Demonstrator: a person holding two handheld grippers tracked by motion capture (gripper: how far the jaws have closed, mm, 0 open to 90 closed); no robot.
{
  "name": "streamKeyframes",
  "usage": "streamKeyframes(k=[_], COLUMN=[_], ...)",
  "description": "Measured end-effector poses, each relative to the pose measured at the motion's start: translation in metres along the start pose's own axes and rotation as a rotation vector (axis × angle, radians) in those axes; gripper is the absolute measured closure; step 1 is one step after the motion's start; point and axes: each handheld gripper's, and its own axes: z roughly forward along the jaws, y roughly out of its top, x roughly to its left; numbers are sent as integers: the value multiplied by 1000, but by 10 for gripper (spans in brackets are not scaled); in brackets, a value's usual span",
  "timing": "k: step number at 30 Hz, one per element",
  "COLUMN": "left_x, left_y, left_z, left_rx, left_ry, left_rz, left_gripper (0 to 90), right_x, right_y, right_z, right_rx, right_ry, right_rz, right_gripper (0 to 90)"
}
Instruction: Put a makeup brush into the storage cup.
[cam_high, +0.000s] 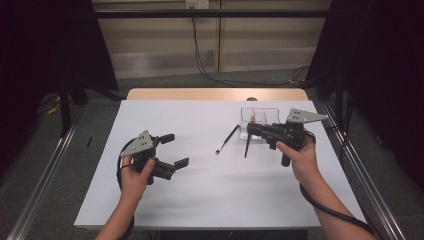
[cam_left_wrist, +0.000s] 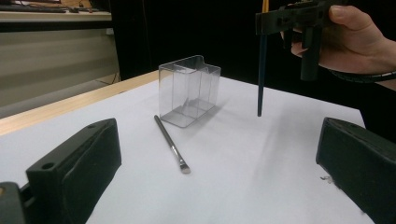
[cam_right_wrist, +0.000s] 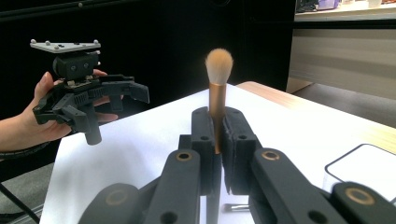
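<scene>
right hand-held gripper (cam_right_wrist: 215, 154) is clamped on a fluffy orange-handled makeup brush (cam_right_wrist: 218, 88), upright; left hand-held gripper (cam_high: 170, 150) gapes wide; a thin black brush (cam_left_wrist: 172, 144) lies on the white surface (cam_high: 210, 190) just beside the clear plastic organiser box (cam_left_wrist: 189, 91)

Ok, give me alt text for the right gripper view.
The right tool clamps an upright makeup brush, its fluffy tip on top. Beyond it, over the white table, a hand holds the left tool with jaws open.
</scene>
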Motion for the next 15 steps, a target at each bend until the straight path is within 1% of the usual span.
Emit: streamKeyframes(k=[2, 6, 7, 8, 9, 10, 15], left_x=[0, 0, 0, 1, 1, 1, 1], left_y=[0, -1, -1, -2, -2, -3, -6], left_z=[-3, -11, -13, -15, -17, -20, -28], left_rx=[6, -3, -6, -2, -2, -8, 0], left_ry=[6, 14, 12, 22, 25, 26, 47], left_rz=[6, 10, 5, 7, 9, 1, 4], left_gripper=[0, 0, 0, 0, 0, 0, 0], right_x=[0, -1, -1, -1, -1, -1, -4], right_y=[0, 0, 0, 1, 1, 1, 2], right_z=[-1, -2, -2, -2, -2, -2, -3], right_rx=[1, 2, 2, 2, 2, 2, 0], right_ry=[-3, -6, -6, -9, -11, -12, -20], right_rz=[-2, -4, -4, -6, -6, -5, -3], right_gripper=[843, 844, 843, 844, 844, 843, 843])
